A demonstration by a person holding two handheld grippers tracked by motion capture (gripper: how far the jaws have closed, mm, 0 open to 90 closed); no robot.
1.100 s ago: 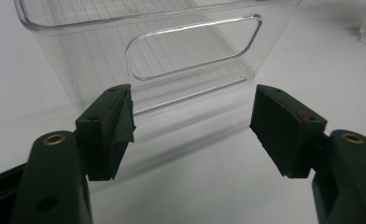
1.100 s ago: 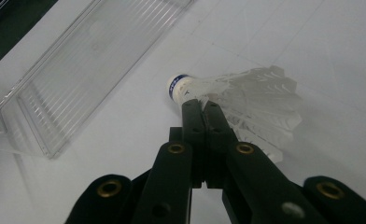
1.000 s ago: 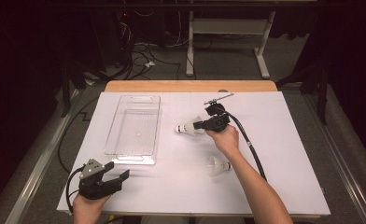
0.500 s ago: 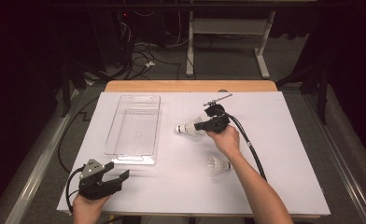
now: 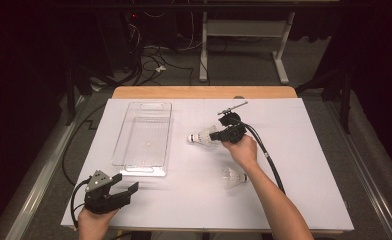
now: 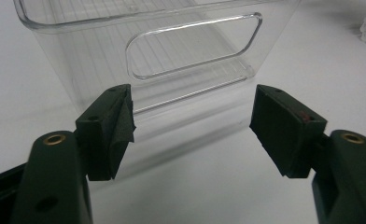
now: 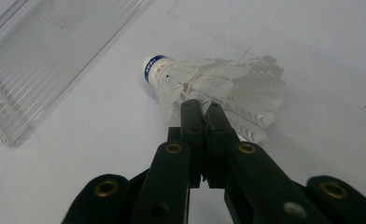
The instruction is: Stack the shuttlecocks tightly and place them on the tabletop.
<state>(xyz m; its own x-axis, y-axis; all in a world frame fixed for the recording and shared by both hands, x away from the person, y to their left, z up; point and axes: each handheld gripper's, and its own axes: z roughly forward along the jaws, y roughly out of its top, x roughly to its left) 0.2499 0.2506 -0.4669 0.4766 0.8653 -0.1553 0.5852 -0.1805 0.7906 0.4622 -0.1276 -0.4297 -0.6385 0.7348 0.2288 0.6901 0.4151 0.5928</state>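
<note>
Right now the right gripper (image 7: 201, 109) is pinching the feather skirt of a shuttlecock (image 7: 218, 88), jaws pressed nearly together, its cork tip pointing away from the jaws toward the clear tray (image 5: 143, 135). Meanwhile the left gripper (image 6: 193, 126) is resting with its jaws spread wide, nothing between them, the tray's handled end wall sitting just ahead. A second shuttlecock (image 5: 233, 178) is lying beside the right forearm.

Looking down from above at the whole counter (image 5: 304, 200); riding low behind each set of tongs, super close. Clear bin (image 5: 144, 135) shared everywhere.
</note>
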